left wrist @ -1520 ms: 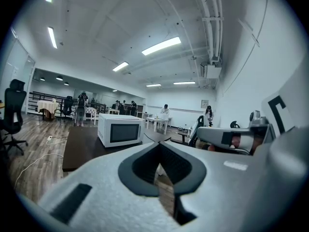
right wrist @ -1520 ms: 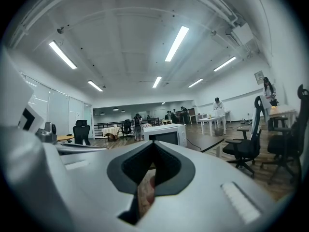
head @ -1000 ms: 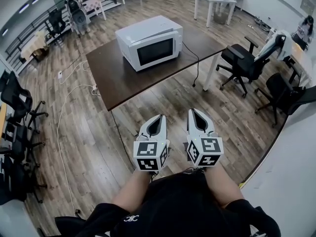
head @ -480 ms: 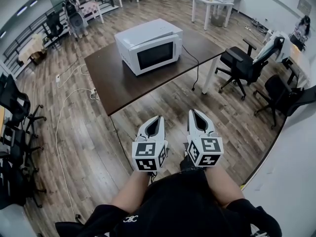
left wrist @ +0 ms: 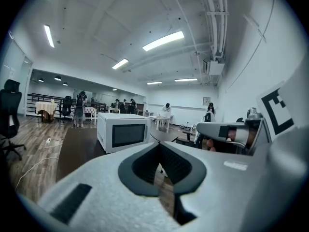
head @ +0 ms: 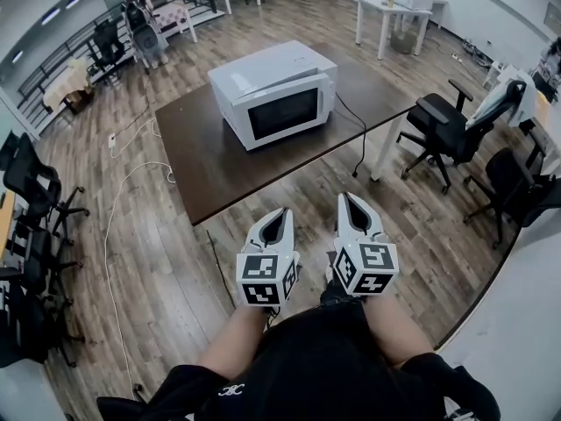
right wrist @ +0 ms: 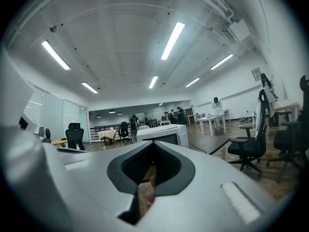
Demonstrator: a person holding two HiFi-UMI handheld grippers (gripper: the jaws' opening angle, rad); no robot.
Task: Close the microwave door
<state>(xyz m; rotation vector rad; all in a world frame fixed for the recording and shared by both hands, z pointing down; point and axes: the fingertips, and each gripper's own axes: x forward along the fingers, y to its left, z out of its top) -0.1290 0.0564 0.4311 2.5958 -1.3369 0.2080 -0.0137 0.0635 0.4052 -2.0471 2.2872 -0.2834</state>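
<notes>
A white microwave (head: 276, 90) with a dark door window stands on a dark brown table (head: 219, 169) ahead of me. Its door lies against the body; I cannot tell whether a small gap is left. My left gripper (head: 283, 210) and right gripper (head: 349, 198) are held side by side close to my body, over the wooden floor, short of the table's near edge. Both are shut with nothing in them. The left gripper view shows its jaws (left wrist: 159, 144) meeting, with the microwave (left wrist: 123, 135) beyond. In the right gripper view the microwave (right wrist: 166, 134) shows over the closed jaws (right wrist: 153, 143).
Black office chairs (head: 443, 130) stand right of the table, more chairs (head: 35, 191) at the far left. A white cable (head: 114, 226) trails over the floor on the left. The microwave's black cord (head: 361, 143) hangs off the table's right side. White tables (head: 390, 11) and people are at the back.
The table and microwave have come nearer and shifted slightly right in the head view. Both grippers travelled toward the table together, still shut and side by side.
</notes>
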